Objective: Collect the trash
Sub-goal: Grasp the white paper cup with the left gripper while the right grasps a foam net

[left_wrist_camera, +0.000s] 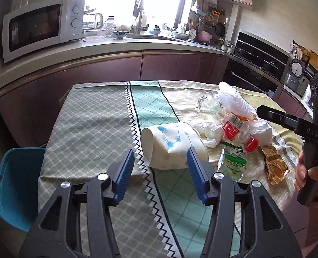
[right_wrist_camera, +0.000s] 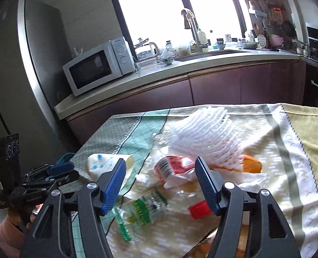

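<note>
Both the left gripper [left_wrist_camera: 160, 167] and right gripper [right_wrist_camera: 160, 182] gape empty; next, grab the cup [left_wrist_camera: 171, 144] at twelve o'clock.

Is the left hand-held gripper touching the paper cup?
Cannot tell. In the left wrist view the open left hand-held gripper frames the tipped paper cup; its right pad overlaps the cup's edge, but no contact or gap shows plainly.

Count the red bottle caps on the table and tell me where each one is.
1. The red cap is on the crushed bottle lying in the trash pile, right of the tipped paper cup and beside the green wrapper. Others could be hidden under the pile.
</note>
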The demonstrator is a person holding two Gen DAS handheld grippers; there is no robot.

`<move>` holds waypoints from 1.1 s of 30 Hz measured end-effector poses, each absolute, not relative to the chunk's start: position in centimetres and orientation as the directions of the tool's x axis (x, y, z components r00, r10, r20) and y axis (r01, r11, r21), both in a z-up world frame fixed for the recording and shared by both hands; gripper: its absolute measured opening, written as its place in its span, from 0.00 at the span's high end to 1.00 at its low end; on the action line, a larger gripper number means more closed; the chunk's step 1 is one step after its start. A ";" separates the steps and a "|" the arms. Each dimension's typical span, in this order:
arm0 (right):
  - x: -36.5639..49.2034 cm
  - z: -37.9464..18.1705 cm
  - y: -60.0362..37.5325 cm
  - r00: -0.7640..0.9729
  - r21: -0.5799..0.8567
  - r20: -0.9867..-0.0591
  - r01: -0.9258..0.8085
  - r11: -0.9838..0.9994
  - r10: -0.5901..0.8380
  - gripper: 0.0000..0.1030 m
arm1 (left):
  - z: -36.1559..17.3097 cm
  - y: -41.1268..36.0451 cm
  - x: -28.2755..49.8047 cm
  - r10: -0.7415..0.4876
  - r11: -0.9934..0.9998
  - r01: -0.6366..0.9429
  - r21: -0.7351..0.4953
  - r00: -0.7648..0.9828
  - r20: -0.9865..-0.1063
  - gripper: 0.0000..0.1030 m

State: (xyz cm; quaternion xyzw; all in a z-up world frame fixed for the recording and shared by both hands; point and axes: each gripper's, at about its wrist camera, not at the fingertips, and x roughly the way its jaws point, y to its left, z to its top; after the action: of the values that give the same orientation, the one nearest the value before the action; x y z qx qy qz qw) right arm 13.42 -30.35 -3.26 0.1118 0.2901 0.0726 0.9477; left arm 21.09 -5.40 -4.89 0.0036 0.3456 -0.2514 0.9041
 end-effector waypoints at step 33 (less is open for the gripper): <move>18.9 -5.7 -36.6 0.750 0.466 -0.576 -0.025 0.885 0.324 0.89 | -7.0 -7.4 24.6 -0.513 0.837 0.467 -0.285 0.488 -0.706 0.84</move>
State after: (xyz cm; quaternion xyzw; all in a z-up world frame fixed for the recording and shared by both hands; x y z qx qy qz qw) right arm 18.88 -36.65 -5.74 0.2202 0.3402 0.0961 0.9092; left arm 24.63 -7.40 -6.96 -0.0274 0.4185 -0.2840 0.8622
